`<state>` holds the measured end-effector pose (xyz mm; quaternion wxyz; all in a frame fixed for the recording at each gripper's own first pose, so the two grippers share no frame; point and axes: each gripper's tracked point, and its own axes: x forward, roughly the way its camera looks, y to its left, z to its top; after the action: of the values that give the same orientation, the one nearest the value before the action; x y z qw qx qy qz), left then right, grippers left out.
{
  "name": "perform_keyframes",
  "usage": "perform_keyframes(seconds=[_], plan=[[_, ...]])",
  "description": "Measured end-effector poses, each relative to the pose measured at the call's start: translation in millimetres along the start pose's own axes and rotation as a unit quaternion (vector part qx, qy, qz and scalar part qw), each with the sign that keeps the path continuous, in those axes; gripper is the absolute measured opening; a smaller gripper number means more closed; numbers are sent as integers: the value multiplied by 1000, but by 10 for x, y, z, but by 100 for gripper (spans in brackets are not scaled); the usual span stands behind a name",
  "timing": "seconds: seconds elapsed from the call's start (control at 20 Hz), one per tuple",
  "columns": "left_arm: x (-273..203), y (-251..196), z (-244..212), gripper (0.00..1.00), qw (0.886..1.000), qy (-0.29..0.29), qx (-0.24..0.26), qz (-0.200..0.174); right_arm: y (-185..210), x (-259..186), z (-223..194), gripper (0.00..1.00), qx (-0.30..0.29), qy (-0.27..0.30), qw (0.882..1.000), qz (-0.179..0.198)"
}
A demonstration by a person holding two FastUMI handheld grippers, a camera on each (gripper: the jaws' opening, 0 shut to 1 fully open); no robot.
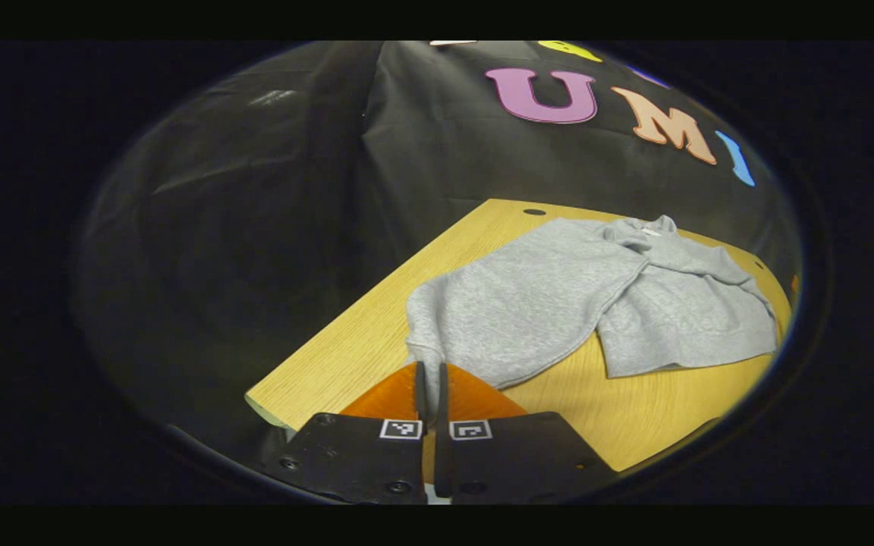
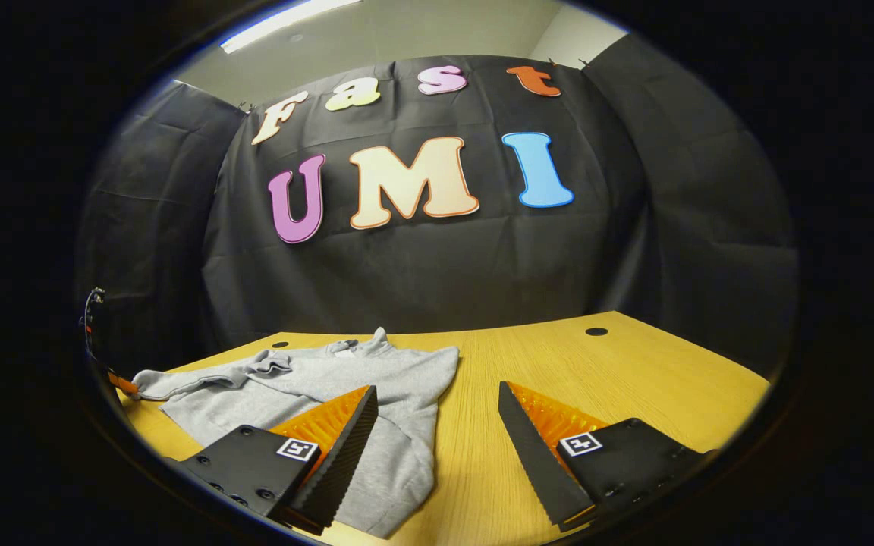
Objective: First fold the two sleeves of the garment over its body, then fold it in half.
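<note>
Grey sweatshirt (image 1: 558, 303) spread on pale wood tabletop (image 1: 346, 356), black cloth wall behind. Left gripper (image 1: 431, 379) jaws pinched together at sleeve cuff edge. Right gripper (image 2: 437, 409) jaws wide apart, holding nothing.

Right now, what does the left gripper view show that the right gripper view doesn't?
Left gripper view: the left gripper, fingers together, apparently pinching the end of a sleeve, seen close up, and the table's near corner.

Right gripper view: the right gripper, fingers wide apart above the table, one finger over the garment's hem, and a ceiling light above the booth wall.

Both: the grey sweatshirt lying on the wooden table.
</note>
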<state>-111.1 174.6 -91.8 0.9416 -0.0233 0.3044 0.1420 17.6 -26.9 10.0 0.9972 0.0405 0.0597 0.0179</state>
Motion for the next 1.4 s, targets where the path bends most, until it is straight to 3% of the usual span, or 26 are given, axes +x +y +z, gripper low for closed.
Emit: perform_keyframes(seconds=[0.2,0.35,0.5,0.75,0.85,1.15,1.25,1.4], plan=[[-58,-232,474,0,999,-35,17,-21,-128,-21,-14,99,13,4,1000,-9],[-92,-695,985,0,994,-73,33,-73,-149,-17,-16,98,18,3,1000,-10],[-94,-1395,1441,0,981,-116,76,-136,-140,-31,-31,97,19,8,1000,-9],[-170,-2746,2026,0,946,-177,122,-241,-110,-50,-46,98,11,15,1000,-3],[-174,-3263,2085,0,932,-184,126,-286,-90,-74,-38,97,7,16,1000,0],[-181,-4589,1900,0,902,-141,136,-384,34,46,-73,98,15,21,1000,15],[-165,-4980,1873,0,894,-139,143,-402,14,17,-86,97,14,24,999,19],[-64,-5464,1772,0,891,-126,151,-409,-45,2,-105,97,14,26,999,14]])
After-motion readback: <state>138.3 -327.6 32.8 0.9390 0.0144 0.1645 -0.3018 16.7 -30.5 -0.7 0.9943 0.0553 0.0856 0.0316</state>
